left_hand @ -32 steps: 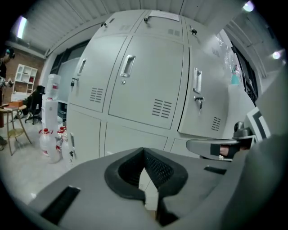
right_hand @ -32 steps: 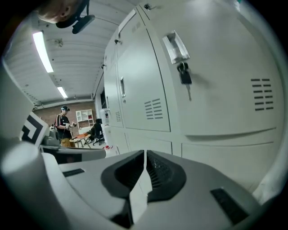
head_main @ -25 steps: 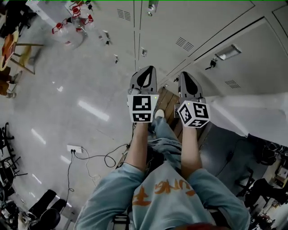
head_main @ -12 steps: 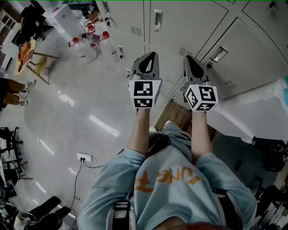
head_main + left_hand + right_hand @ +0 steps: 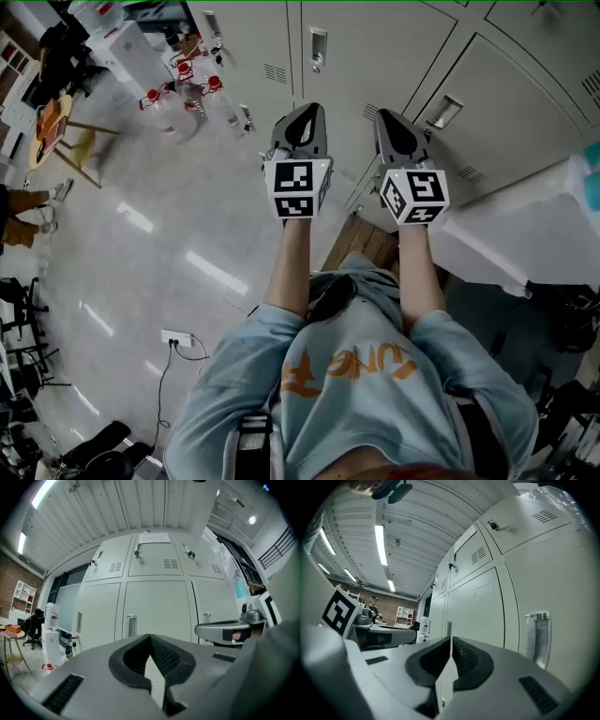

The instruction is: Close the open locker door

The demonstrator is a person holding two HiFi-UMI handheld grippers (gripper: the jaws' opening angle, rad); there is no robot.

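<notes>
Right claw (image 5: 392,120) is shut and empty, left claw (image 5: 307,114) likewise, both aimed level at the lockers (image 5: 356,47). Locker door (image 5: 525,103) lies just ahead-right of the right claw, handle (image 5: 445,111) edge nearest, long axis vertical. It looks ajar but isn't certain. Right hand is nearer.

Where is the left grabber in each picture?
Head view: the left gripper is upper middle, beside the right gripper.
Left gripper view: the left gripper fills the bottom.
Right gripper view: the left gripper is at the left, halfway down.
Shared landmark: the grey lockers.
</notes>
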